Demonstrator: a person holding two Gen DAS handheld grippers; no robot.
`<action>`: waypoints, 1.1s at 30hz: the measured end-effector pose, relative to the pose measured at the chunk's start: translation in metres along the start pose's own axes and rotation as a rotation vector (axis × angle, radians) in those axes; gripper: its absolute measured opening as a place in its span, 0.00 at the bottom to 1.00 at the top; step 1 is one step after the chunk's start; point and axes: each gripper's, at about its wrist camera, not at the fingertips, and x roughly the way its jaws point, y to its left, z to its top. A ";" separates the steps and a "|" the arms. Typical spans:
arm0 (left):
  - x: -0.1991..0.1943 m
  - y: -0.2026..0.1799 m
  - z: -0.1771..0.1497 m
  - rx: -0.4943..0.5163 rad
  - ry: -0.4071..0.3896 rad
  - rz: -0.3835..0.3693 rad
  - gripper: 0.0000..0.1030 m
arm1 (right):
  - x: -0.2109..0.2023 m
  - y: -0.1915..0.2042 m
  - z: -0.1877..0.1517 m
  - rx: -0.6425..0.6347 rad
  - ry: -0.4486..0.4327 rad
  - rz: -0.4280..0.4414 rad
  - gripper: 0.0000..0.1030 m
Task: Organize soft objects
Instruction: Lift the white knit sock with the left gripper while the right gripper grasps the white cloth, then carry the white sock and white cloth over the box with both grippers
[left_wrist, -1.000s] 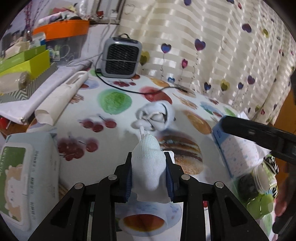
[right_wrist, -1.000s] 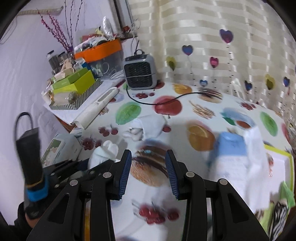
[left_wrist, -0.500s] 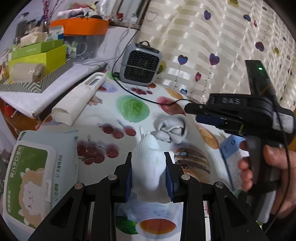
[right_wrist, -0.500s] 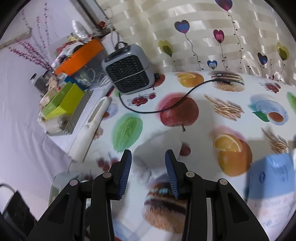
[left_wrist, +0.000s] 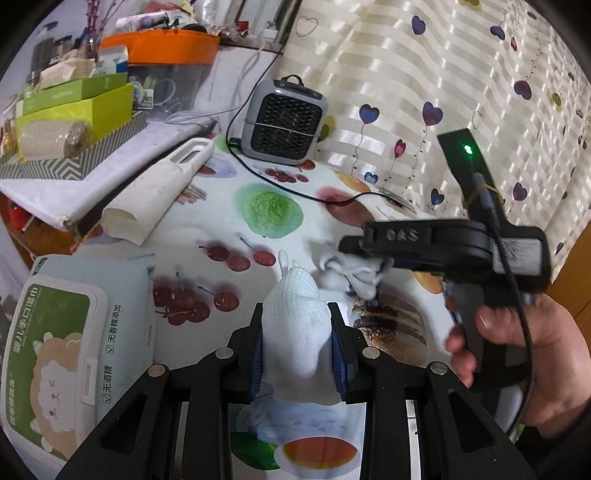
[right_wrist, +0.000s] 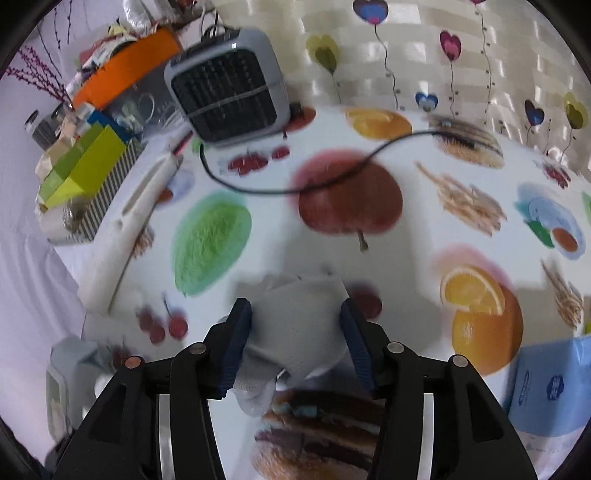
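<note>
Sock (right_wrist: 295, 325) — between right tool (right_wrist: 295, 345) pads.

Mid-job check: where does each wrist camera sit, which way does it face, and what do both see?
Left wrist: on the left gripper, looking down along fingers shut on a white knitted sock; the right hand shows.
Right wrist: on the right gripper, facing down, jaws opening around a crumpled grey sock.
Shared: grey sock, grey mesh-front heater, fruit-print tablecloth.

Right tool (right_wrist: 296, 336) lowered, opening around grey cloth (right_wrist: 295, 332).
</note>
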 end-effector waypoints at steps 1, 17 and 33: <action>0.000 0.000 0.000 0.000 0.000 -0.001 0.28 | -0.001 0.001 -0.003 -0.004 0.011 -0.002 0.50; -0.010 -0.015 -0.002 0.040 -0.017 -0.024 0.28 | -0.062 -0.006 -0.067 -0.026 -0.018 0.026 0.28; -0.057 -0.062 -0.026 0.118 -0.029 -0.094 0.28 | -0.162 -0.028 -0.132 0.028 -0.226 0.124 0.28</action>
